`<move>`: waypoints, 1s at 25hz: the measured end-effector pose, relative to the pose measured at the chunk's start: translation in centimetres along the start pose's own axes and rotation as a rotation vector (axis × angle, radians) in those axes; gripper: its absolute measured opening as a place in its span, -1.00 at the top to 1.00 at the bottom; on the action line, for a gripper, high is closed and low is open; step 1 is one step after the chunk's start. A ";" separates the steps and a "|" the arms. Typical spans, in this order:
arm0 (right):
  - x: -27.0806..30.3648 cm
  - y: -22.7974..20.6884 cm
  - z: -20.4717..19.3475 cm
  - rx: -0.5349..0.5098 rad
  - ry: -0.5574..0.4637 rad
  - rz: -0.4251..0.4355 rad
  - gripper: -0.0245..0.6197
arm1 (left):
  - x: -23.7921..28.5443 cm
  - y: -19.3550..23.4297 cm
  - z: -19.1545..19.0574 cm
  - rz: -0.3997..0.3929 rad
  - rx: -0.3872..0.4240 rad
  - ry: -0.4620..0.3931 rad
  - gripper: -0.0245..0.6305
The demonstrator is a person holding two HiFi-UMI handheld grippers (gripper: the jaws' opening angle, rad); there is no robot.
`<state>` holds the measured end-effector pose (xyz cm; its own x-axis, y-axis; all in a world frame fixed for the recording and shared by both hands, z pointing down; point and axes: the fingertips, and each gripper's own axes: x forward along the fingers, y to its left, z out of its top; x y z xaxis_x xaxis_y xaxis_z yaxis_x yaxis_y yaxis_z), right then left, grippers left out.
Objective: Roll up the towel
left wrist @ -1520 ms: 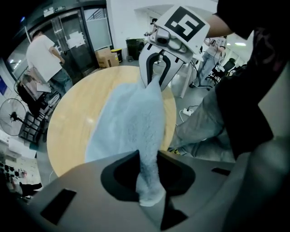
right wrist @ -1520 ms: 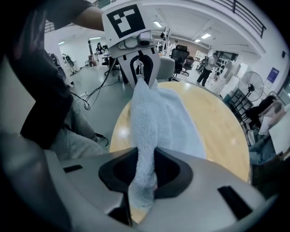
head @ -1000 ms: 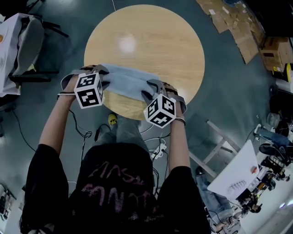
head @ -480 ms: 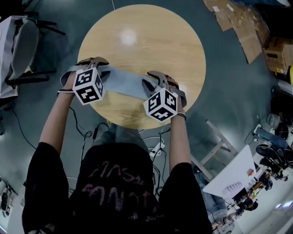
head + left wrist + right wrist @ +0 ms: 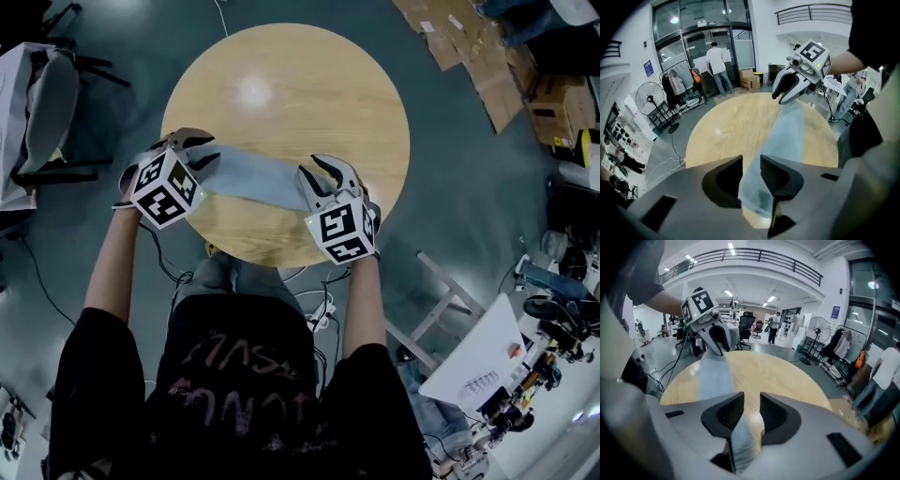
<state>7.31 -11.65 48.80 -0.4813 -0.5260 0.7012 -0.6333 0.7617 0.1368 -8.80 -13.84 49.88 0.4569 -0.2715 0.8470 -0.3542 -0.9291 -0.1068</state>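
A pale blue-grey towel (image 5: 248,176) is drawn into a narrow band over the near part of the round wooden table (image 5: 300,84). My left gripper (image 5: 208,150) is shut on its left end. My right gripper (image 5: 317,176) is shut on its right end. In the left gripper view the towel (image 5: 787,131) fills the gap in my left gripper (image 5: 751,171) and runs to the right gripper (image 5: 790,86). In the right gripper view the towel (image 5: 712,376) leads from my right gripper (image 5: 752,411) to the left gripper (image 5: 719,341). Both pairs of jaws have just been closing, with towel between them.
A chair (image 5: 52,103) stands left of the table and flattened cardboard (image 5: 478,56) lies at the back right. Cables (image 5: 319,305) trail on the floor by my legs. A white board (image 5: 478,356) leans at the right. A floor fan (image 5: 649,98) and a person (image 5: 717,65) are farther off.
The towel, broad and slack over the near table edge before, is now a narrow, tighter band. Both grippers have shifted slightly away from the person and rolled, so their cubes show other faces.
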 end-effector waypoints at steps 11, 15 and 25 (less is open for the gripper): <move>-7.4 2.0 4.3 0.207 -0.176 -0.254 0.89 | -8.7 0.3 1.9 0.175 -0.180 -0.262 0.88; -9.7 3.1 5.4 0.294 -0.219 -0.319 0.91 | -11.3 -0.7 2.4 0.164 -0.307 -0.418 0.89; -15.6 3.9 7.4 0.458 -0.337 -0.472 0.91 | -17.6 -1.0 3.4 0.206 -0.360 -0.603 0.89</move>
<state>7.90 -3.24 33.21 -0.2082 -0.9026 0.3769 -0.9731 0.2300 0.0132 -13.76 -8.97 33.29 0.6850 -0.6196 0.3833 -0.6803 -0.7322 0.0322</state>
